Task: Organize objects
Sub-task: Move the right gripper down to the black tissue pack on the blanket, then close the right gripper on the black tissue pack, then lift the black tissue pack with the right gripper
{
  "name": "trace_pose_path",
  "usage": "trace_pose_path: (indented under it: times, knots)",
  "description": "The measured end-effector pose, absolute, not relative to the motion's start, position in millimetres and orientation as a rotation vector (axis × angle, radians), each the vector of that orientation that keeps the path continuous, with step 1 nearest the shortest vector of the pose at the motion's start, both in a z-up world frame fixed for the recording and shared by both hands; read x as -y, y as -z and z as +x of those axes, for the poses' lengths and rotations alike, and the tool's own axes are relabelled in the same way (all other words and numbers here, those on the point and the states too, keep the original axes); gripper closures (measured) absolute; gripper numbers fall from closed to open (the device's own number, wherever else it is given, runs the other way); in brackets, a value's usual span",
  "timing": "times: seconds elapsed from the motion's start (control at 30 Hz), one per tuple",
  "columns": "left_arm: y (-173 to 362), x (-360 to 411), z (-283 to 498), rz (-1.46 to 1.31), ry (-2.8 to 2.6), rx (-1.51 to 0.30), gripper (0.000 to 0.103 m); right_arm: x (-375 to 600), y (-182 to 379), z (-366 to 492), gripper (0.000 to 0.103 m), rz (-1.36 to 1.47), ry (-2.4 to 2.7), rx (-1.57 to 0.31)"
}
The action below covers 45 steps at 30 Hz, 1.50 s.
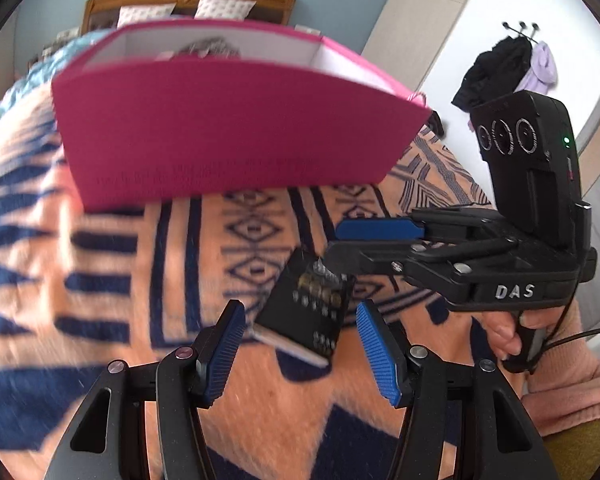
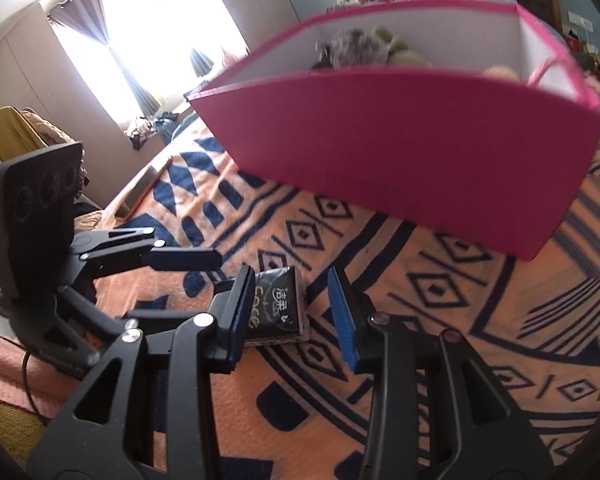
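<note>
A black tissue pack point(image 1: 306, 312) with gold print lies on the orange and navy patterned blanket point(image 1: 112, 272). It also shows in the right wrist view point(image 2: 278, 306). My left gripper point(image 1: 300, 350) is open, its blue pads either side of the pack's near end. My right gripper point(image 2: 294, 316) is open around the pack; in the left wrist view its fingers point(image 1: 376, 229) come in from the right, one touching the pack's far corner. A pink open box point(image 1: 228, 128) stands behind the pack, seen also in the right wrist view point(image 2: 412, 148), with soft toys inside.
The bed's wooden headboard point(image 1: 188, 0) and pillows are at the far end. Coats hang on a rack point(image 1: 508, 64) at the right. A bright window with curtains point(image 2: 148, 36) is at the left. A yellow chair point(image 2: 4, 132) stands beside the bed.
</note>
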<state>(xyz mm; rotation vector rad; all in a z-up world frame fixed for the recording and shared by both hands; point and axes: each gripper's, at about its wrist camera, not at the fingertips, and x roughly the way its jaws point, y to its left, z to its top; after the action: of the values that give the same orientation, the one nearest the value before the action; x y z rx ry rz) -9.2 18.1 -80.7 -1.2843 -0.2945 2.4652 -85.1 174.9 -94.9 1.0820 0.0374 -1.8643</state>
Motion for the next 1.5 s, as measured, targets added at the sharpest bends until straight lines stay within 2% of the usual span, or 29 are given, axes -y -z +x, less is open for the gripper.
trace_pose_path:
  times: [0.27, 0.33, 0.37, 0.4, 0.43, 0.53, 1.5]
  knots:
    - [89, -20, 2, -1.333, -2.437, 0.337, 0.046, -166, 111, -84, 0.063, 1.129, 1.835, -0.041]
    - [89, -20, 0, -1.322, -2.432, 0.362, 0.053, -167, 112, -83, 0.063, 1.132, 1.824, -0.027]
    - [90, -20, -2, -1.323, -2.432, 0.373, 0.063, -168, 112, -82, 0.064, 1.13, 1.826, -0.024]
    - [91, -20, -3, -1.327, -2.433, 0.376, 0.069, -169, 112, -82, 0.066, 1.13, 1.826, -0.022]
    - [92, -20, -5, -1.329, -2.433, 0.38, 0.069, -170, 111, -81, 0.067, 1.129, 1.826, -0.014]
    - [92, -21, -9, -1.323, -2.426, 0.396, 0.069, -176, 112, -80, 0.069, 1.133, 1.831, 0.008]
    - [94, -25, -34, -1.3, -2.367, 0.433, 0.069, -217, 115, -76, 0.069, 1.158, 1.915, 0.18]
